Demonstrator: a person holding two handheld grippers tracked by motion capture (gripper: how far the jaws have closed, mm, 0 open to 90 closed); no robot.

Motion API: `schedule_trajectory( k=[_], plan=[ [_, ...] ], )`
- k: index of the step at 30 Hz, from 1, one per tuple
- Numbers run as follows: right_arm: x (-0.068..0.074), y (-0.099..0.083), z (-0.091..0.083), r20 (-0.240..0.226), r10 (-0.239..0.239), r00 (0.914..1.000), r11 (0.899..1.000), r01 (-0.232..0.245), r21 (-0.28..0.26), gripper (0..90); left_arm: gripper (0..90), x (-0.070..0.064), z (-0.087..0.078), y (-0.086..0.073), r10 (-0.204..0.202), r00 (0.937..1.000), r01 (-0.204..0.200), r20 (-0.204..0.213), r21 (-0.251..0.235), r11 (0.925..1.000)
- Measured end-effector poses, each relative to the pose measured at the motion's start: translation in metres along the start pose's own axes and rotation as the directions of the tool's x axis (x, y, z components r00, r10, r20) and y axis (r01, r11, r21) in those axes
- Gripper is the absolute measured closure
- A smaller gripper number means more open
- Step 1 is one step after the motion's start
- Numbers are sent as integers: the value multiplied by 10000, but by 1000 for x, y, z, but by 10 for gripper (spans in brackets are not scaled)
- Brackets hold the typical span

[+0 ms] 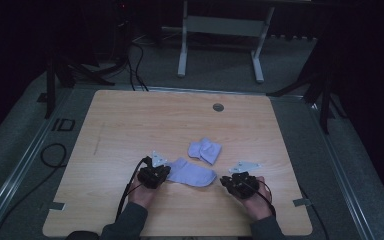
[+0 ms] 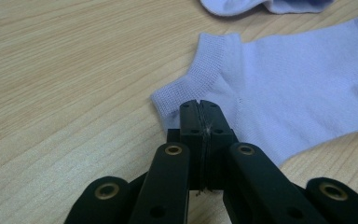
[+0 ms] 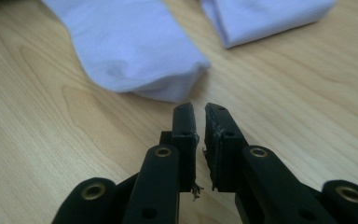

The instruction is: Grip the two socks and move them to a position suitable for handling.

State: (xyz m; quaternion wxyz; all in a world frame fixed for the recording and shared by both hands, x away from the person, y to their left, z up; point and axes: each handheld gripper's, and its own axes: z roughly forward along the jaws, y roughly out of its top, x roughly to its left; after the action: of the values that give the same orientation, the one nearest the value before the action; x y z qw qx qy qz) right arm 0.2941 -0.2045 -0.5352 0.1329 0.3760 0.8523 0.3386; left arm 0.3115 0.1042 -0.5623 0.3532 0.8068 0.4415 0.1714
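Step, by the look: folding the flat sock (image 1: 192, 173), mid-bench toward the near edge. Your left gripper (image 2: 199, 106) is pinched on its cuff; right gripper (image 3: 199, 111), barely open, holds nothing. Next: grip toe w/ right.

Flat sock (image 2: 298, 88): toe end ran past the right edge of the left gripper view. Folded sock (image 3: 265, 18): cropped by the top edge of the right gripper view. Left gripper (image 2: 199, 109): tips overlapped the cuff; pinched fabric possibly hidden between them.
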Motion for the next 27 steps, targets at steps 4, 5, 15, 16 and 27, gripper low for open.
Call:
schedule_trajectory(
  k=[4,5,15,16,27],
  plan=[
    [4,9,-14,115,31,9999,9976,-23,-690,812,890,0,0,0,-33,10000,33,24,-2,10000],
    [4,9,-14,115,31,9999,9976,-23,-690,812,890,0,0,0,-33,10000,33,24,-2,10000],
    [31,43,9,-162,-936,9955,9931,922,-720,899,889,1,0,0,-47,10000,47,32,6,10000],
    [32,41,17,-159,-907,9957,9952,901,-395,899,890,1,-1,0,-63,10000,62,50,16,10000],
    [17,3,25,-144,-319,9994,9979,327,561,900,888,1,-1,-1,-163,9998,163,109,44,9999]
  ],
)
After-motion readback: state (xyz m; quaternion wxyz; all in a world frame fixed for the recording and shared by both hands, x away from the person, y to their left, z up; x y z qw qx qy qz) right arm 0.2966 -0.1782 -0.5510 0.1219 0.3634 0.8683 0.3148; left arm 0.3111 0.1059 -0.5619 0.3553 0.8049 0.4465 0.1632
